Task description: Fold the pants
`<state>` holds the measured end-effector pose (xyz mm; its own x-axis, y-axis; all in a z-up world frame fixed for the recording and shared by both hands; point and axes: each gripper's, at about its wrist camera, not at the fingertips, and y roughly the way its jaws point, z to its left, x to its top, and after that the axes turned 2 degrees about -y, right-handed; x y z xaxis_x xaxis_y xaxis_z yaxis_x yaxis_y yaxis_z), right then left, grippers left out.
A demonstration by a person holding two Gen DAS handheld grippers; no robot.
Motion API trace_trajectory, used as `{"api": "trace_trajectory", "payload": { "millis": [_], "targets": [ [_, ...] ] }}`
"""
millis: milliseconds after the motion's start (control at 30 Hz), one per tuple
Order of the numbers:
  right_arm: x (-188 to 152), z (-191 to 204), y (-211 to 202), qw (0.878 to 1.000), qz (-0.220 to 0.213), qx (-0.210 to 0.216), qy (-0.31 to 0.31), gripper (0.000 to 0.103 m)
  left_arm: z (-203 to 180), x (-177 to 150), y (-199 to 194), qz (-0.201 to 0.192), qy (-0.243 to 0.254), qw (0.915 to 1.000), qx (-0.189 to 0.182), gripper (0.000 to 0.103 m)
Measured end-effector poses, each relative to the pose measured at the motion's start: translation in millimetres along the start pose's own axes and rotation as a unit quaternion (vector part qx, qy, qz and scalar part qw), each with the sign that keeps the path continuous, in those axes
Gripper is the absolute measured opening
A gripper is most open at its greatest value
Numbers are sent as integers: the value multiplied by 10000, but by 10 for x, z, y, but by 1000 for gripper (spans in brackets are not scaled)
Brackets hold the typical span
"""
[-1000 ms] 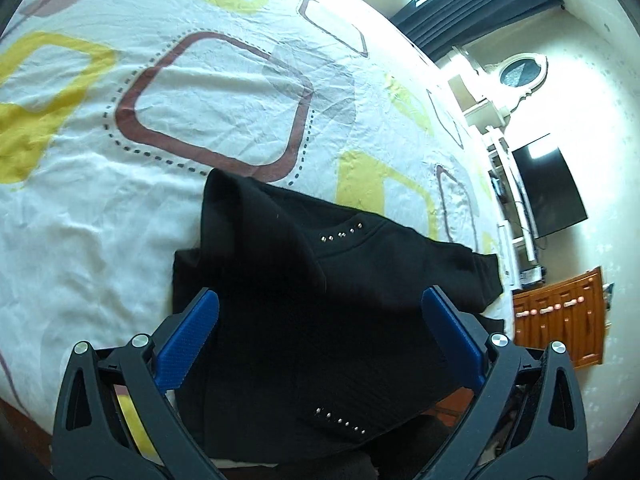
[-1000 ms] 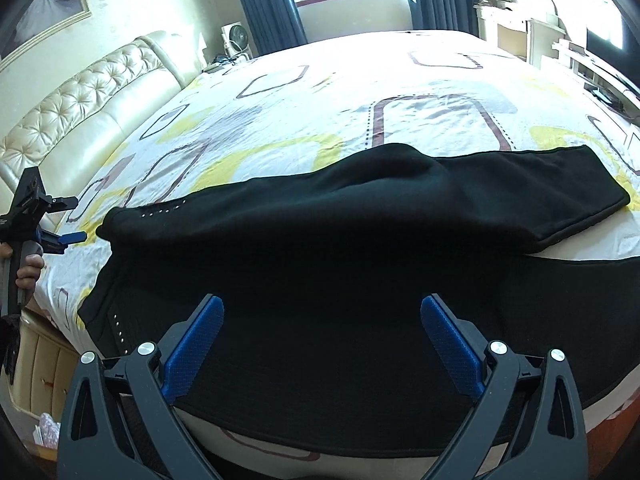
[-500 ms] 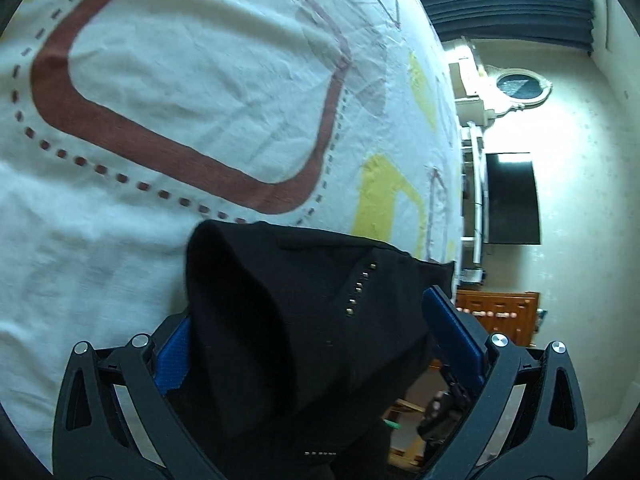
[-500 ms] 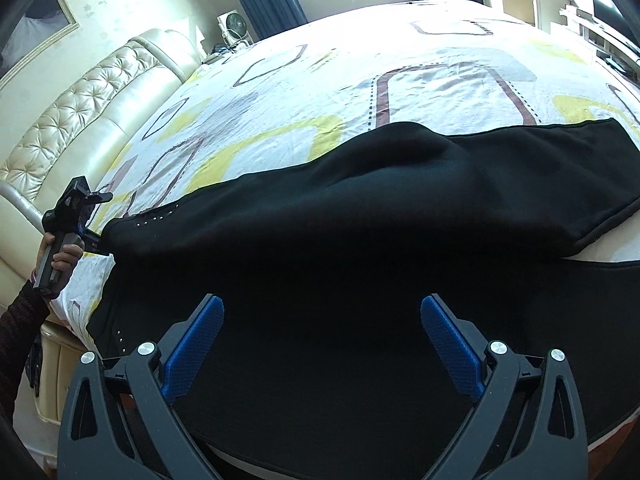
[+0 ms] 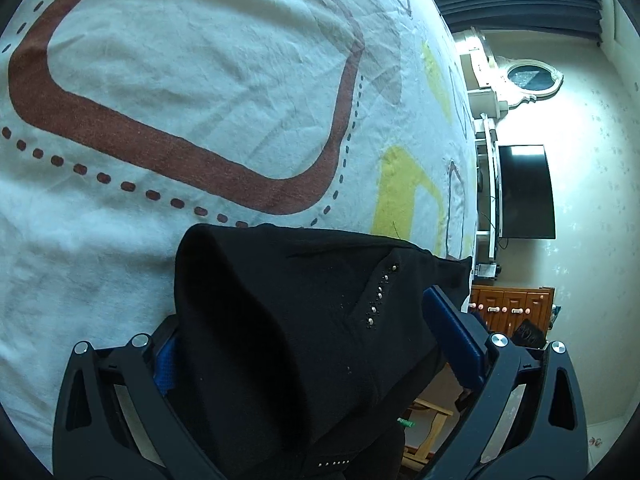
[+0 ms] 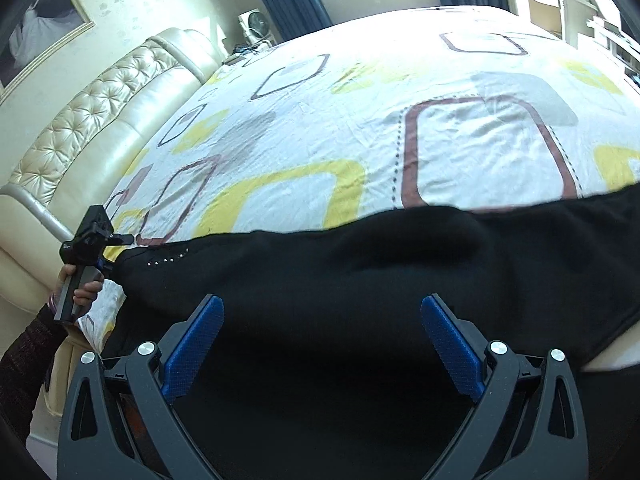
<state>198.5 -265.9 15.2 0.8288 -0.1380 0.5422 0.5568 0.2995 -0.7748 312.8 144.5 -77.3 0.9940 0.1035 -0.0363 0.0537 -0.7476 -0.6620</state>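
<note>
1. Left gripper (image 5: 320, 344): fingers spread wide, studded waist of the black pants (image 5: 304, 320) bunching between them, not pinched.
2. Right gripper (image 6: 320, 344): gaping wide, hovering over the legs.
3. Pants lying along the patterned bedsheet (image 6: 360, 120); soft, limp knit, so gripping doubled waist edge.

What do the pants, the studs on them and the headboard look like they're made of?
Pants: soft matte black knit, probably; it drapes in rounded folds. Studs: small shiny dots, likely metal or rhinestone. Headboard: cream leather or leatherette, glossy and button-tufted.
</note>
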Motion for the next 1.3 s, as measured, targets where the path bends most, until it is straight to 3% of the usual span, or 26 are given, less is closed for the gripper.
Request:
{"api": "trace_trajectory", "payload": {
  "millis": [133, 200, 267, 367, 433, 467, 500, 633, 767, 833, 867, 900, 1000, 1100, 1300],
  "targets": [
    [442, -21, 272, 9962, 530, 242, -642, 99, 148, 81, -21, 13, -438, 9986, -297, 101],
    [574, 36, 470, 9891, 848, 35, -1203, 98, 187, 99, -25, 54, -502, 9979, -416, 101],
    [641, 80, 692, 9784, 1242, -36, -1653, 97, 165, 82, -9, 31, -353, 9986, -381, 101],
    [660, 141, 983, 9600, 1759, -234, -2166, 96, 44, -10, 21, -13, 273, 9996, -73, 101],
    [664, 173, 1140, 9499, 2036, -275, -2356, 81, -69, -60, 70, 60, 799, 9965, 220, 101],
    [659, 176, 1220, 9442, 2229, -266, -2410, 50, -112, -79, 88, 90, 979, 9946, 342, 101],
    [658, 159, 1289, 9385, 2414, -321, -2447, 38, -144, -91, 103, 103, 1093, 9930, 439, 101],
    [584, 146, 1387, 9238, 2781, -406, -2601, 38, -209, -86, 126, 160, 1188, 9906, 656, 101],
    [560, 140, 1388, 9197, 2933, -386, -2580, 38, -224, -60, 116, 233, 1196, 9897, 753, 99],
    [542, 145, 1372, 9189, 2950, -415, -2586, 22, -276, -86, 129, 166, 1373, 9839, 1129, 84],
    [539, 135, 1354, 9205, 2955, -346, -2533, 9, -292, -114, 114, 113, 1506, 9790, 1367, 66],
    [543, 124, 1329, 9233, 2925, -317, -2469, 8, -310, -118, 105, 62, 1598, 9760, 1481, 49],
    [543, 137, 1234, 9299, 2698, -394, -2469, 5, -335, -106, 55, -55, 1582, 9765, 1462, 22],
    [559, 153, 1108, 9334, 2497, -485, -2531, 4, -424, -74, 26, -197, 1691, 9746, 1456, 13],
    [620, 203, 741, 9527, 1748, -647, -2402, 4, -671, -103, -126, -662, 2141, 9690, 1041, 11]
  ]
}}
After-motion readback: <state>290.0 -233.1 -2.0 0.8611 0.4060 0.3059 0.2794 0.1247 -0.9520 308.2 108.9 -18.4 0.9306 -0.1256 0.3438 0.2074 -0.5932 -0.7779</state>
